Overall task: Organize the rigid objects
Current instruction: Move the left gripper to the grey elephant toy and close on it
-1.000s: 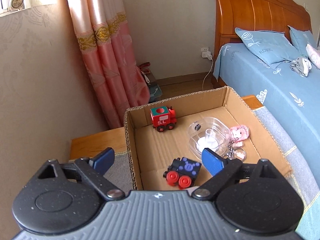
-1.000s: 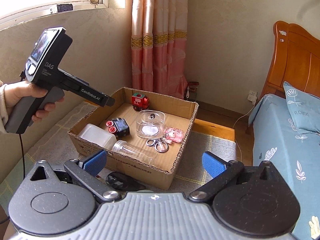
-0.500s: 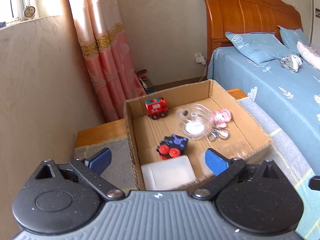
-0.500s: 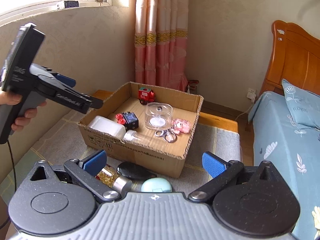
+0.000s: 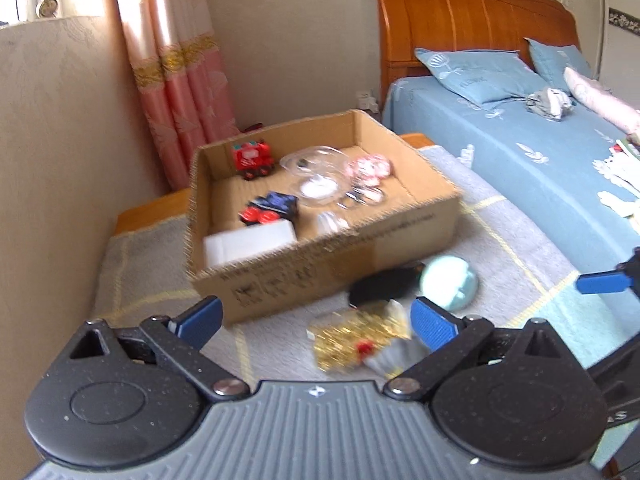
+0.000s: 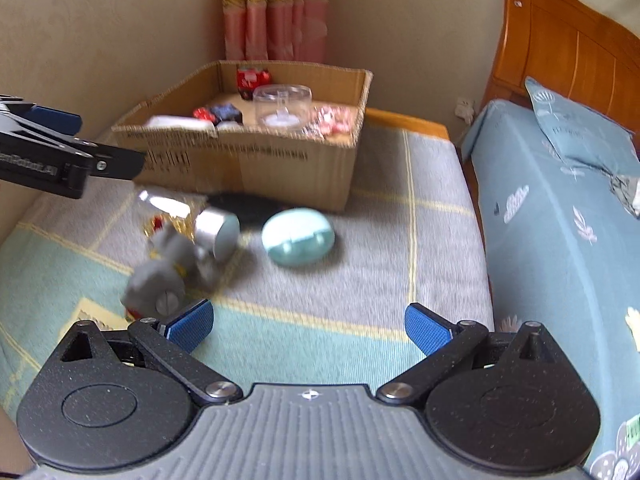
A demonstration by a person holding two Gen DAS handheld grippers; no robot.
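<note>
left gripper (image 5: 316, 322) jaws opening, empty, right gripper (image 6: 308, 326) jaws spread, grey toy (image 6: 168, 264) only in right view

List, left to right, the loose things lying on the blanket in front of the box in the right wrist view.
grey toy → jar with the silver lid → mint-green case. The black item behind them overlaps both neighbours, so it is left out.
</note>
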